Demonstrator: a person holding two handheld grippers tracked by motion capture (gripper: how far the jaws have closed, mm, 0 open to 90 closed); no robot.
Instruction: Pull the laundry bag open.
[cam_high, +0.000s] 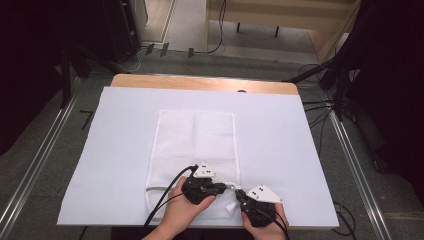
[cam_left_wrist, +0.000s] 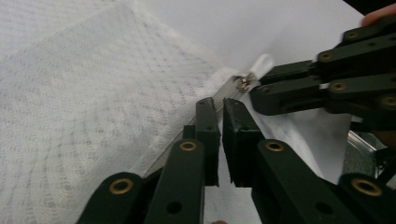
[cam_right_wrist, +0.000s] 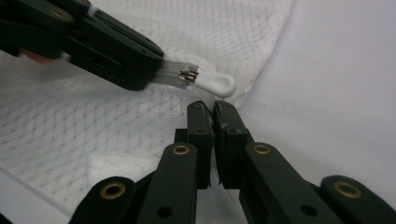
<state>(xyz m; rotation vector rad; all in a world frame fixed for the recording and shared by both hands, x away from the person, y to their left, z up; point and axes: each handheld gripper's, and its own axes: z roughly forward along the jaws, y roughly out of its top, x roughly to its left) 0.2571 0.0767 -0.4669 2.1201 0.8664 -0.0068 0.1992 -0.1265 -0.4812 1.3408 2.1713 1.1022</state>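
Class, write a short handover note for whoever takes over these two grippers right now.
Left gripper: shut on the zip tape, just beside the slider.
Right gripper: jaws together, empty, tips just short of the white pull tab.
The white mesh bag lies flat on the table cover, zip along its near edge.
Done: tape pinned.
Left: likely grip the tab and run the zip.

White-covered table (cam_high: 280, 135), white mesh bag (cam_high: 195, 135) flat on it
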